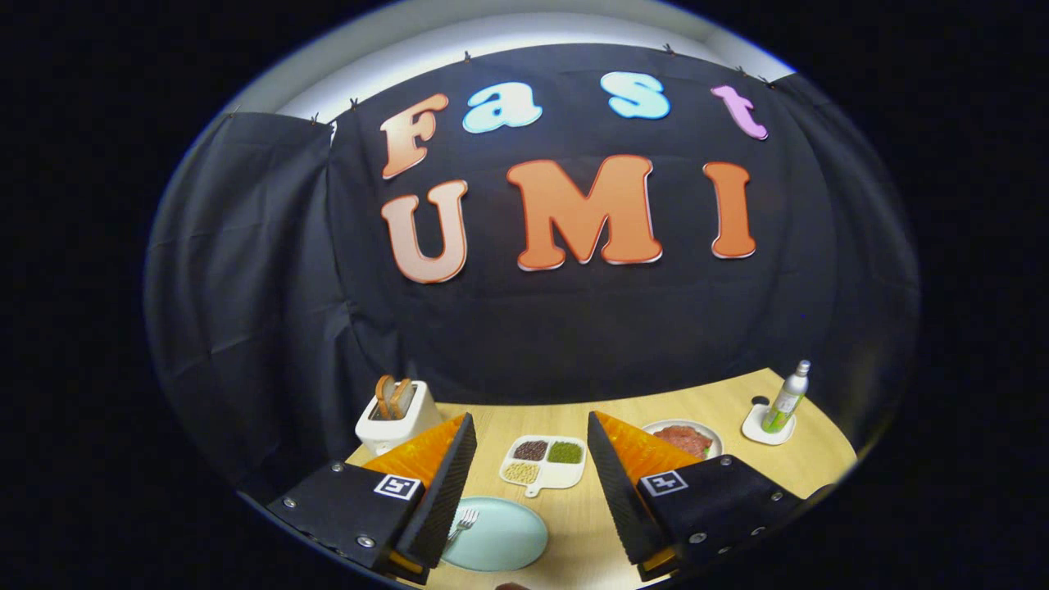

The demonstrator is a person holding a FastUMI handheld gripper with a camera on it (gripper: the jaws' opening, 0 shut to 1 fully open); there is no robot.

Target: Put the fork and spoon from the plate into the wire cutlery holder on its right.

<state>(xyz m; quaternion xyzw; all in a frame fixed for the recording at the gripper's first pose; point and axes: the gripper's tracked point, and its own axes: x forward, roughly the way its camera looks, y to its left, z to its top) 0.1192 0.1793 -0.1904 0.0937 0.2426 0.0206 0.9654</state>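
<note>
A pale blue plate (500,537) lies on the wooden table, low between my fingers and nearer the left one. A fork (464,522) rests on the plate's left part, its tines showing beside the left finger (447,483); its handle is hidden behind that finger. My gripper (530,433) is held above the table, open, with nothing between the fingers. The right finger (615,483) stands apart from the plate.
Beyond the fingers sits a white divided dish (545,463) with beans and grains. A white toaster (396,418) with bread stands at the back left. Behind the right finger is a plate of red food (687,438), and a green bottle (785,399) on a white coaster farther right.
</note>
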